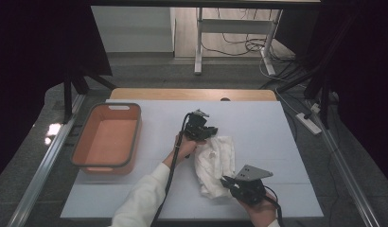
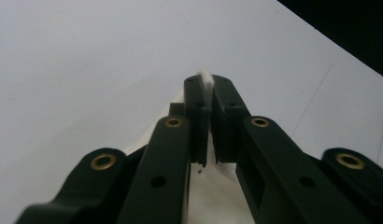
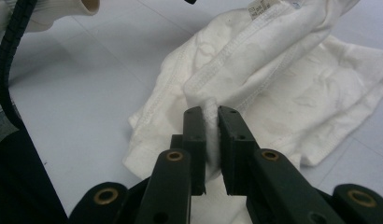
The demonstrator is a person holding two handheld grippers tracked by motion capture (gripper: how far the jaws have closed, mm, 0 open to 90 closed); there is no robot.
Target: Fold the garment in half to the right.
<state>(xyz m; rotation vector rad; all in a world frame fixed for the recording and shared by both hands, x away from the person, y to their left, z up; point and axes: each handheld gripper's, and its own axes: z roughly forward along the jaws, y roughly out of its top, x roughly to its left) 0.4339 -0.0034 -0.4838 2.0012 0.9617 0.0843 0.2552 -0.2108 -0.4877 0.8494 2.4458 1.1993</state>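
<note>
Evidently both tools were set to spread or fold the white garment [image 1: 214, 164] lying crumpled near the middle of the white table [image 1: 258, 127]: the left gripper [image 1: 207, 134] pinched its far edge between pressed-together jaws, while the right gripper [image 1: 227, 182] nipped a stitched hem at the near end, probably to pull it taut. It looked soft, wrinkled cotton with a neck label, and an orange basket [image 1: 107, 137] sat well apart on the left
</note>
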